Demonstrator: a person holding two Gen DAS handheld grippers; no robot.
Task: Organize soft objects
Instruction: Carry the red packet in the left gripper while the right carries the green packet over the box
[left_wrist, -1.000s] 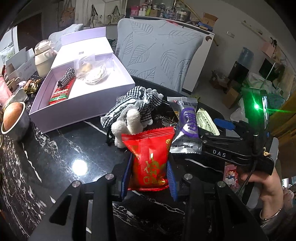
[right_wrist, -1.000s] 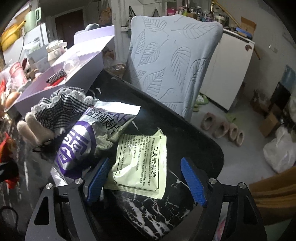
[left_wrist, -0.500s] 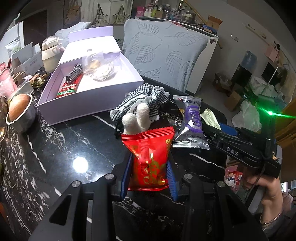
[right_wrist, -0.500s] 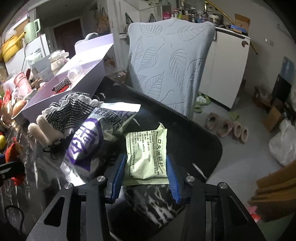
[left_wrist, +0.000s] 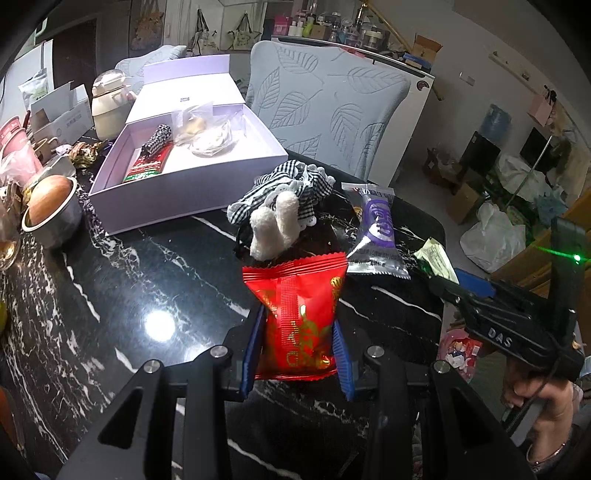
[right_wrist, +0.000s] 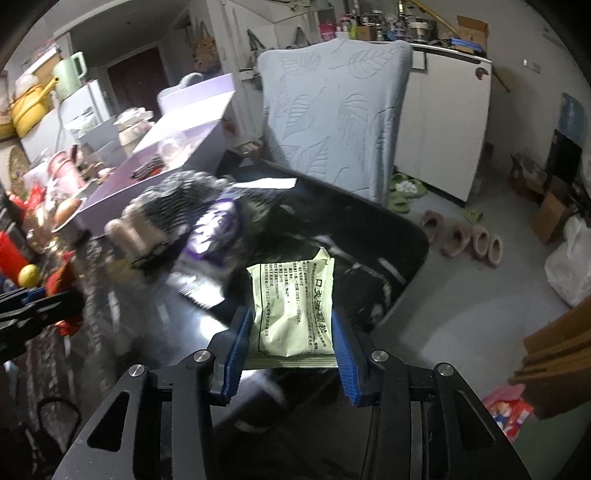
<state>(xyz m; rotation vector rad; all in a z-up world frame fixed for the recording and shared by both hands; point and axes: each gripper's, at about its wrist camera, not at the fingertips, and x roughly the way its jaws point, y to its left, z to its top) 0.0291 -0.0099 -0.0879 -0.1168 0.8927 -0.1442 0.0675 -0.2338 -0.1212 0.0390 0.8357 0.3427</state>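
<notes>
Red snack packet sits pinched between the 2 blue pads of the left gripper, held above the black marble table with its crimped top edge pointing toward the plush toy in checked cloth. Just right of that toy lies a silver and purple packet flat on the table. The right gripper has just been closing its jaws, and its blue pads now press both sides of a pale green sachet printed with black text; in the left wrist view that sachet shows at the table's right edge. Beyond the toy stands an open lilac box holding a red bar, a checked item and a clear bag. A chair with a leaf-patterned cover stands behind the table, and a metal bowl sits at the left.
</notes>
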